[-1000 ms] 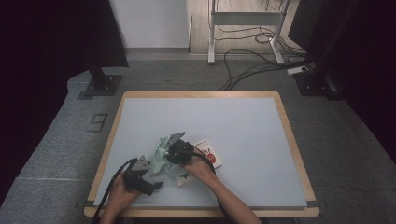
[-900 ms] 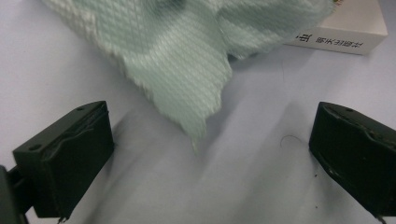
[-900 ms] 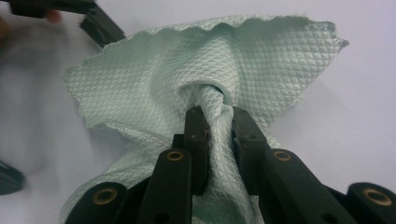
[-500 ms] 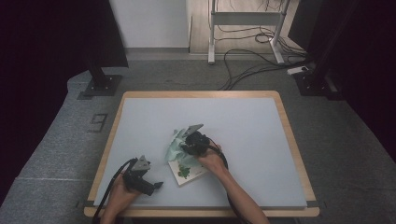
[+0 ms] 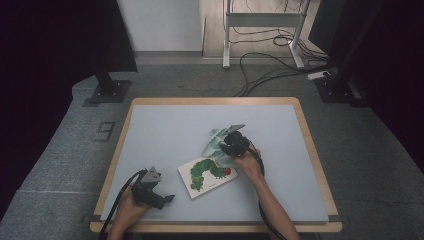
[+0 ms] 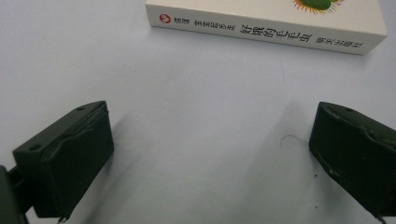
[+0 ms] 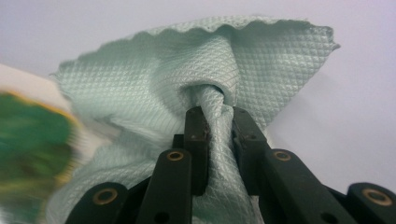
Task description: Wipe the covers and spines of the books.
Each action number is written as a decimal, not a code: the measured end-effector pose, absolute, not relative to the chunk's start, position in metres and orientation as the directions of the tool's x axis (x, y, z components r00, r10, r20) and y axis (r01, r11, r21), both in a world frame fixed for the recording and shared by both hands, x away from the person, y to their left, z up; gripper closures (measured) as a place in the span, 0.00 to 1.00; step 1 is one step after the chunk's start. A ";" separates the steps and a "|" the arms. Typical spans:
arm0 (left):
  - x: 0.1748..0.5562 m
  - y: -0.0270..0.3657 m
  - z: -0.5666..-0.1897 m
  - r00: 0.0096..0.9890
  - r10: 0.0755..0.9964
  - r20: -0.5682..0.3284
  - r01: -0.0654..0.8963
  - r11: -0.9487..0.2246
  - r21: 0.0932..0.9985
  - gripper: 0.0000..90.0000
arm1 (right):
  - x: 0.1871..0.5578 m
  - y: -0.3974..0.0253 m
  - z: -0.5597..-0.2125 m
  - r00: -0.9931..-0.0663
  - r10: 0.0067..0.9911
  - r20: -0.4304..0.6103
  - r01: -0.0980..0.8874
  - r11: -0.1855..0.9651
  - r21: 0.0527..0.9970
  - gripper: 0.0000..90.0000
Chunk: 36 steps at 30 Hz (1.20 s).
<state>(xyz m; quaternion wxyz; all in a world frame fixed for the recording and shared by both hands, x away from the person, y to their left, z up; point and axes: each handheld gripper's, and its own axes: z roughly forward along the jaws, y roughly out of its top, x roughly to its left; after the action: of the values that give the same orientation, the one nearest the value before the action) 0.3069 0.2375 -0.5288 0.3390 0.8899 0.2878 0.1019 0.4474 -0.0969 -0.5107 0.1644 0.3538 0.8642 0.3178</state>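
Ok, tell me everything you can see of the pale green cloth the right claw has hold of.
The cloth is pale mint green with a fine diamond-embossed weave and a wavy cut edge, thin and soft by its look. The right claw pinches a bunched fold of it between shut jaws, so it fans out crumpled beyond the tips. In the high view it hangs at the claw above the table, its lower edge at the picture book's far corner; contact there is unclear.
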 end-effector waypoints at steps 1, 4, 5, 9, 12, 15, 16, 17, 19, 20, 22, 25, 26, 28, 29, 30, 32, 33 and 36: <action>0.307 0.238 -0.529 0.814 0.581 -0.014 0.443 -0.604 0.662 0.00 | 0.448 -0.100 -0.514 -0.698 0.714 -0.056 0.507 0.548 0.666 0.86; 0.307 0.237 -0.529 0.814 0.581 -0.014 0.443 -0.604 0.662 0.00 | 0.446 -0.102 -0.515 -0.694 0.719 -0.033 0.508 0.522 0.685 0.86; 0.307 0.237 -0.529 0.813 0.582 -0.014 0.443 -0.604 0.662 0.00 | 0.445 -0.101 -0.515 -0.697 0.716 -0.043 0.500 0.528 0.686 0.86; 0.307 0.237 -0.529 0.813 0.581 -0.014 0.443 -0.604 0.662 0.00 | 0.442 -0.101 -0.507 -0.704 0.709 -0.048 0.487 0.530 0.695 0.86; 0.307 0.237 -0.529 0.813 0.581 -0.015 0.444 -0.604 0.662 0.00 | 0.436 -0.105 -0.496 -0.710 0.702 -0.047 0.473 0.526 0.706 0.86; 0.307 0.237 -0.529 0.814 0.581 -0.015 0.444 -0.604 0.662 0.00 | 0.429 -0.112 -0.487 -0.717 0.695 -0.045 0.462 0.523 0.716 0.86; 0.307 0.237 -0.529 0.813 0.581 -0.015 0.444 -0.604 0.662 0.00 | 0.426 -0.115 -0.484 -0.718 0.694 -0.044 0.460 0.521 0.719 0.86; 0.307 0.237 -0.529 0.814 0.581 -0.015 0.444 -0.604 0.662 0.00 | 0.424 -0.118 -0.482 -0.719 0.694 -0.043 0.459 0.520 0.720 0.86; 0.307 0.237 -0.529 0.814 0.581 -0.015 0.444 -0.604 0.662 0.00 | 0.418 -0.125 -0.477 -0.717 0.696 -0.044 0.454 0.514 0.728 0.86; 0.307 0.237 -0.529 0.814 0.581 -0.015 0.443 -0.604 0.662 0.00 | 0.415 -0.129 -0.474 -0.717 0.695 -0.048 0.450 0.514 0.731 0.86; 0.307 0.237 -0.529 0.814 0.581 -0.015 0.443 -0.604 0.662 0.00 | 0.408 -0.137 -0.469 -0.717 0.696 -0.051 0.443 0.511 0.736 0.86; 0.307 0.237 -0.529 0.814 0.581 -0.014 0.443 -0.605 0.662 0.00 | 0.397 -0.149 -0.463 -0.715 0.697 -0.054 0.436 0.506 0.744 0.86; 0.307 0.237 -0.529 0.814 0.581 -0.014 0.443 -0.605 0.662 0.00 | 0.394 -0.152 -0.462 -0.714 0.698 -0.052 0.438 0.504 0.744 0.86; 0.307 0.237 -0.529 0.814 0.581 -0.014 0.443 -0.605 0.662 0.00 | 0.386 -0.160 -0.459 -0.713 0.699 -0.061 0.430 0.504 0.749 0.86; 0.307 0.237 -0.529 0.814 0.581 -0.015 0.443 -0.605 0.662 0.00 | 0.382 -0.164 -0.458 -0.711 0.700 -0.060 0.431 0.502 0.750 0.86; 0.307 0.237 -0.529 0.814 0.581 -0.014 0.443 -0.604 0.662 0.00 | 0.378 -0.169 -0.457 -0.710 0.702 -0.061 0.429 0.500 0.752 0.86; 0.307 0.238 -0.529 0.814 0.581 -0.014 0.443 -0.605 0.662 0.00 | 0.371 -0.178 -0.456 -0.704 0.707 -0.062 0.432 0.497 0.752 0.86; 0.307 0.237 -0.529 0.814 0.581 -0.013 0.443 -0.605 0.662 0.00 | 0.367 -0.182 -0.456 -0.702 0.709 -0.066 0.432 0.497 0.753 0.86; 0.307 0.237 -0.529 0.813 0.582 -0.015 0.444 -0.604 0.662 0.00 | 0.357 -0.196 -0.454 -0.691 0.720 -0.064 0.439 0.488 0.755 0.86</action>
<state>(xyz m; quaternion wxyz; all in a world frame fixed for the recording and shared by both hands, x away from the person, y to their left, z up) 0.3068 0.2374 -0.5288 0.3392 0.8897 0.2882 0.1017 0.3569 -0.1962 -0.4540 0.1899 0.3443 0.8414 0.3706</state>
